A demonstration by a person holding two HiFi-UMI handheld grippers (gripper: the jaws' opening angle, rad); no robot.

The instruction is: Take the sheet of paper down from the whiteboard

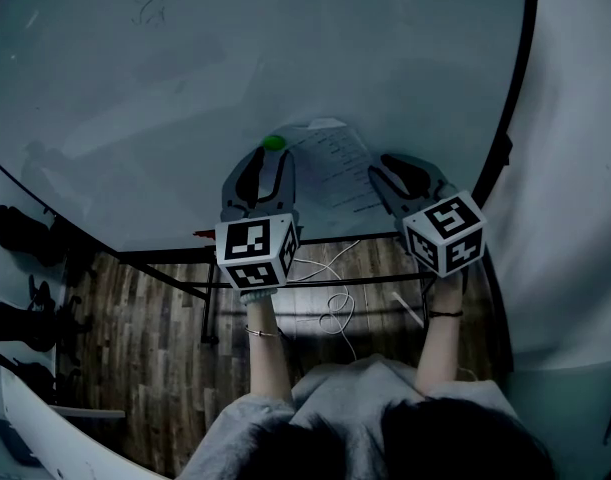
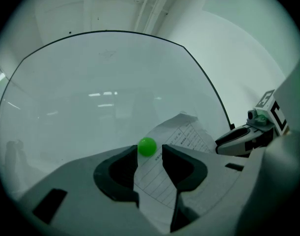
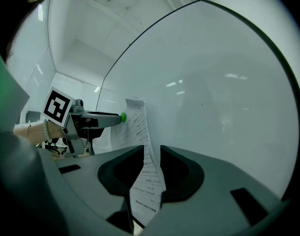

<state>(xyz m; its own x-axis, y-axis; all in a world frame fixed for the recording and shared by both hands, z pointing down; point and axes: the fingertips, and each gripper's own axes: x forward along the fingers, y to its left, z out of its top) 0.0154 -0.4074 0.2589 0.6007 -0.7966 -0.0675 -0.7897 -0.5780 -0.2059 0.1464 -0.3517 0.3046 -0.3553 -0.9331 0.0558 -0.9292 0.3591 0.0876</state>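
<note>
A printed sheet of paper (image 1: 337, 163) hangs on the whiteboard (image 1: 185, 78), pinned at its top left corner by a round green magnet (image 1: 274, 142). My left gripper (image 1: 269, 156) points level at the board and is open, its jaw tips on either side of the magnet (image 2: 147, 146) without touching it. My right gripper (image 1: 378, 162) is at the sheet's lower right. In the right gripper view the sheet (image 3: 146, 181) bends off the board and runs between the jaws of the right gripper (image 3: 151, 149). Those jaws stand a little apart, with no visible pinch.
The whiteboard's dark frame (image 1: 515, 118) curves down the right side, with a white wall (image 1: 575, 188) beyond. Below the board are its stand bars (image 1: 315, 240), a wooden floor with loose white cable (image 1: 332, 313), and dark objects (image 1: 25, 233) at the left.
</note>
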